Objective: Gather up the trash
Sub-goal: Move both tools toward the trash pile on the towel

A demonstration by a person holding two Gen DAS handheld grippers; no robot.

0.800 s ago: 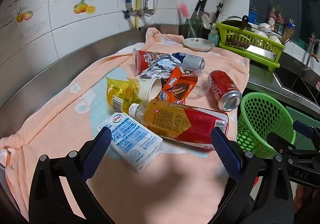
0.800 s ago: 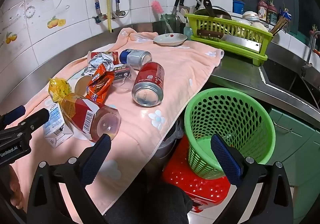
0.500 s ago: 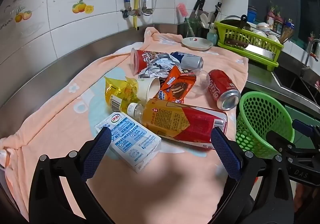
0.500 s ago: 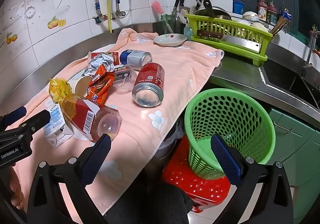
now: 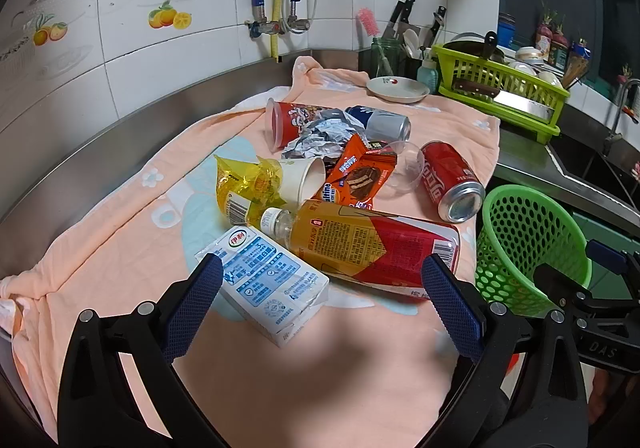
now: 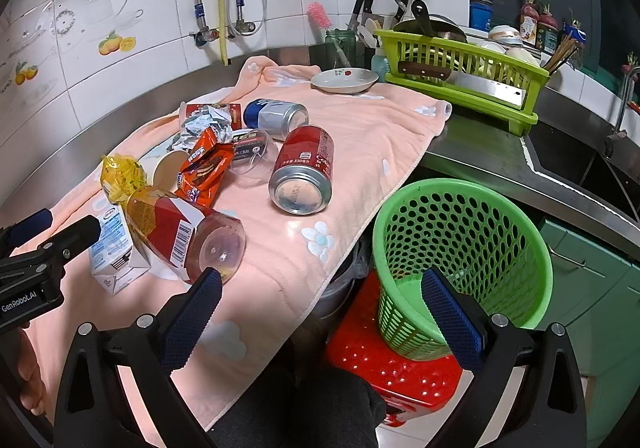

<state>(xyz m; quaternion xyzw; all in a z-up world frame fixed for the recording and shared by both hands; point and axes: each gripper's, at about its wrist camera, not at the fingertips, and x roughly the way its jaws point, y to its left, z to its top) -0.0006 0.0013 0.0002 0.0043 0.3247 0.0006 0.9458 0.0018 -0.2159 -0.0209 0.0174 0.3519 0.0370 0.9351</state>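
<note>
Fingers of the left gripper are spread wide and pinch nothing; they hang just above the near end of the towel, with the carton and the bottle between them at 12 o'clock. The right gripper is also spread wide and empty, and it hovers over the towel edge with the basket at about 1 o'clock, below the counter on a red stool. All the trash lies on the towel and, as far as I can see, the basket has nothing in it, so I judge the task is at its start and the step in hand is the first pick. The carton is the nearest piece and it lies flat, touching the bottle at its far corner. For a good grasp I would bring the left fingers down on both long sides of the carton and close gently, because a pressed carton can leak. The bottle is round and may roll when the carton leaves, perhaps toward the edge at 3 o'clock. The red can lies on its side near that edge too, so the right gripper can take it with the fingers across the body, not along it. The wrapper, the cup and the foil overlap, so it is better to take them later, one by one.
</note>
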